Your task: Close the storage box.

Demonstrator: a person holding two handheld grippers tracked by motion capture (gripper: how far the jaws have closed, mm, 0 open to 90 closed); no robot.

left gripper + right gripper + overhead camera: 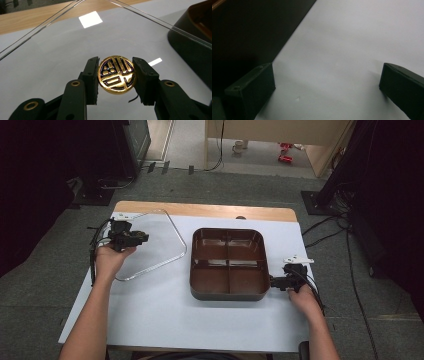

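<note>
A clear square lid (155, 245) with rounded corners is at the table's left, held by the round gold knob (117, 75) at its middle. My left gripper (131, 238) is shut on that knob, a black jaw pressing on each side of it (116, 71). A dark brown tray (192, 270) with four compartments sits mid-table, to the right of the lid, and its wall (192, 42) rises close beside the lid's edge. My right gripper (276, 283) rests low at the tray's right wall (247, 30). Its jaws (327, 87) stand wide open over bare white sheet.
A white sheet (165, 315) covers the table, with a strip of bare wood (210, 210) along the far edge. A small white piece (298, 260) lies just beyond my right gripper. Cables (330, 227) and black stands surround the table on the floor.
</note>
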